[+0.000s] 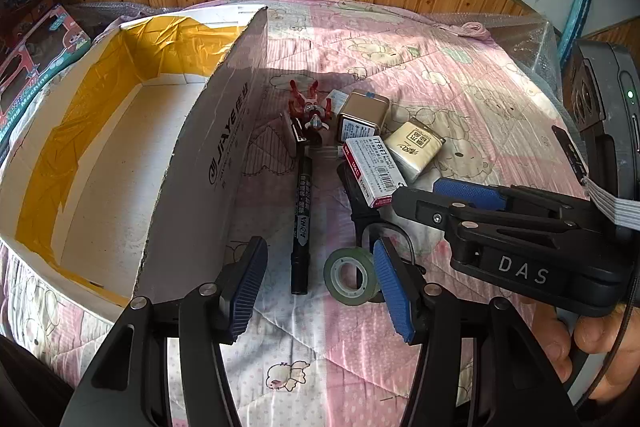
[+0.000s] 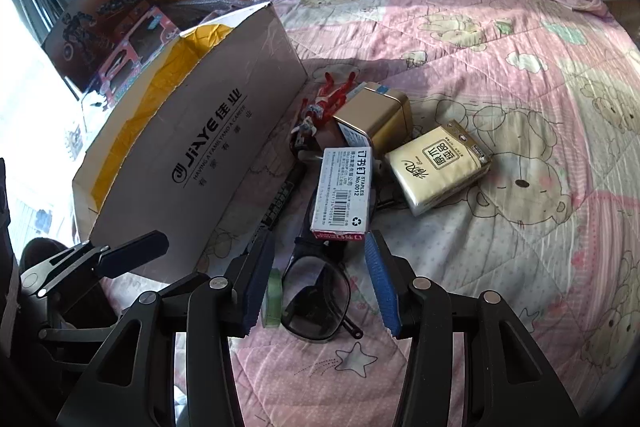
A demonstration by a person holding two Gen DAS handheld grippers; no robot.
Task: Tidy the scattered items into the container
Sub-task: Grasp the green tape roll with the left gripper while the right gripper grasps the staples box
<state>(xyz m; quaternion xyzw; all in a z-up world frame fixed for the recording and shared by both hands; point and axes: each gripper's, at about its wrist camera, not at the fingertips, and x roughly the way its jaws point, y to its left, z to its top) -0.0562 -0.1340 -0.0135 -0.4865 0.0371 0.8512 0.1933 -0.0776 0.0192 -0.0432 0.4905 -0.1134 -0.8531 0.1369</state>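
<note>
Sunglasses (image 2: pixel 316 301) show whole only from the right — both grippers' jaws spread, empty.

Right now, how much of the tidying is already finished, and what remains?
Nothing looks done: the white cardboard box with yellow tape shows no items inside. Both claws, left and right, are open and hold nothing. Left on the quilt: black marker pen, green tape roll, dark sunglasses, staples box, gold tin, tissue pack, red toy figure.
</note>
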